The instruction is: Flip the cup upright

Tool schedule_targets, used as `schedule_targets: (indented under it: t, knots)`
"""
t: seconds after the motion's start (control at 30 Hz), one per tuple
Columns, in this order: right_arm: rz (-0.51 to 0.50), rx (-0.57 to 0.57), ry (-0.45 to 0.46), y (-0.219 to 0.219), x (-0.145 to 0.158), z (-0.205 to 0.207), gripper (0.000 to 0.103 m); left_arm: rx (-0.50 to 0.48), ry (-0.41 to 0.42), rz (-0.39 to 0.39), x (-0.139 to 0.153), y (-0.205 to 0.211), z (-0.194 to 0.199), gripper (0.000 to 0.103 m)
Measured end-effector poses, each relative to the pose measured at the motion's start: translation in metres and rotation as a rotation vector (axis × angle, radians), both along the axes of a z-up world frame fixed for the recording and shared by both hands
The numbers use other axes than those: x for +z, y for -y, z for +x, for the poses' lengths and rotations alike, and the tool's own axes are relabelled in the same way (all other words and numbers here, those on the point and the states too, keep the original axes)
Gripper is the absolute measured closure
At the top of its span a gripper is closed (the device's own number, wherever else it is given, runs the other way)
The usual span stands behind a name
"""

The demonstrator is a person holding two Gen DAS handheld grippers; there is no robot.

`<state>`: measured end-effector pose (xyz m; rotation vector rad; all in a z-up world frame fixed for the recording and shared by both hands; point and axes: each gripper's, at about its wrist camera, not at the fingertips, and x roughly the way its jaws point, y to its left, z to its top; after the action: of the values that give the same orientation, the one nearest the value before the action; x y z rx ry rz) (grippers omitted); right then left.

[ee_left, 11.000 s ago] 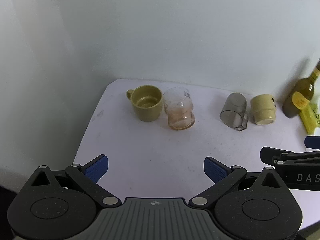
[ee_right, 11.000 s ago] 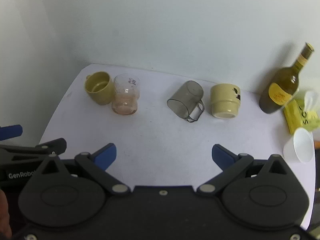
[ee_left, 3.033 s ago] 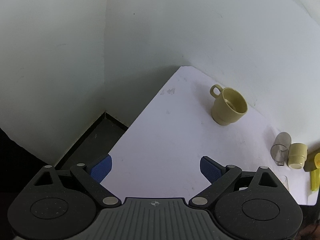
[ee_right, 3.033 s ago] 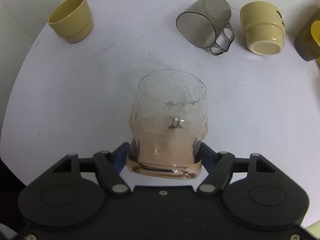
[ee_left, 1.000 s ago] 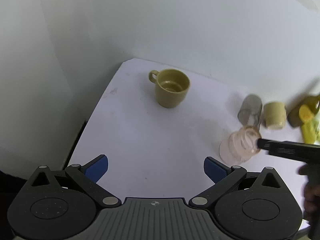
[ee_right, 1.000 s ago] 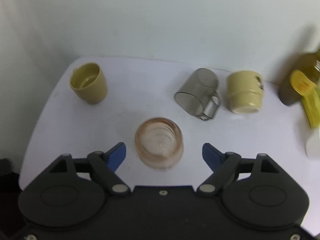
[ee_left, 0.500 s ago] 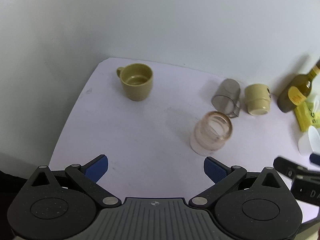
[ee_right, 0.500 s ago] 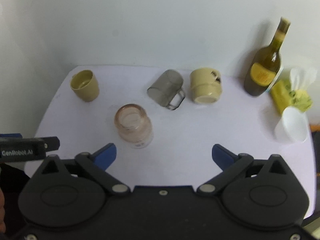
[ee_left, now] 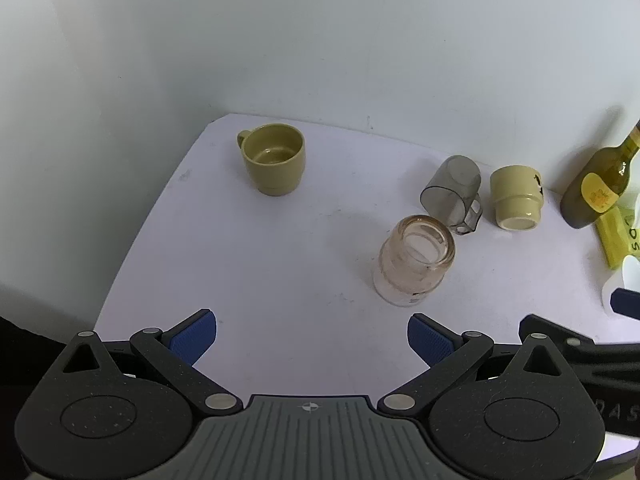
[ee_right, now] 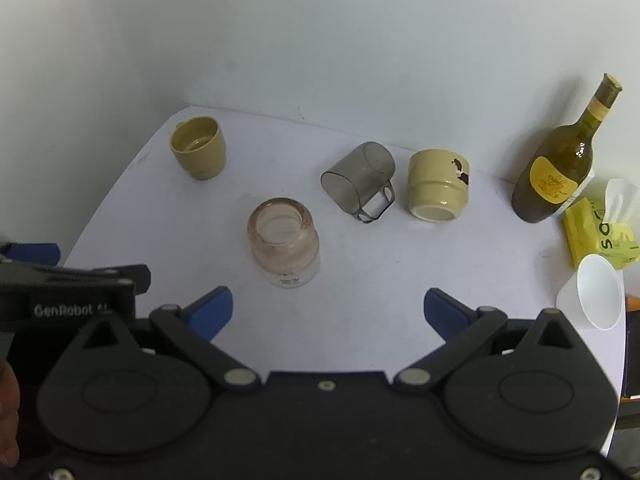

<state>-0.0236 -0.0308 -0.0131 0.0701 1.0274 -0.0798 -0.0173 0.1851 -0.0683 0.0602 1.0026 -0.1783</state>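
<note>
A pinkish clear glass cup [ee_left: 414, 260] stands upright, mouth up, near the middle of the white table [ee_left: 280, 280]; it also shows in the right wrist view [ee_right: 285, 248]. My left gripper [ee_left: 312, 338] is open and empty, back from the cup near the table's front edge. My right gripper [ee_right: 328, 314] is open and empty, just in front of the cup and apart from it. A smoky grey mug [ee_right: 360, 186] lies on its side. A cream mug [ee_right: 438, 190] stands upside down beside it.
An olive mug [ee_left: 276, 164] stands upright at the back left. A dark wine bottle [ee_right: 560, 160], a yellow tissue pack [ee_right: 596, 232] and a white paper cup [ee_right: 596, 296] stand along the right edge. Walls close the back and left.
Both grippers have drawn back a little from the glass cup, which stays upright where it was let go. The right gripper held it tipped three seconds ago.
</note>
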Motion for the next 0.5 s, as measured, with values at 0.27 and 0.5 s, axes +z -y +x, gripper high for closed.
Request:
schedule_targets:
  t: [0.27,0.5]
  knots:
    - [-0.003,-0.001,-0.001,-0.005,0.0,0.007,0.0,0.0,0.011,-0.003,0.002,-0.007,0.007,0.0]
    - [0.004,-0.03,-0.006,-0.005,0.0,0.015,0.0,-0.007,0.001,-0.001,0.0,-0.012,0.014,0.0]
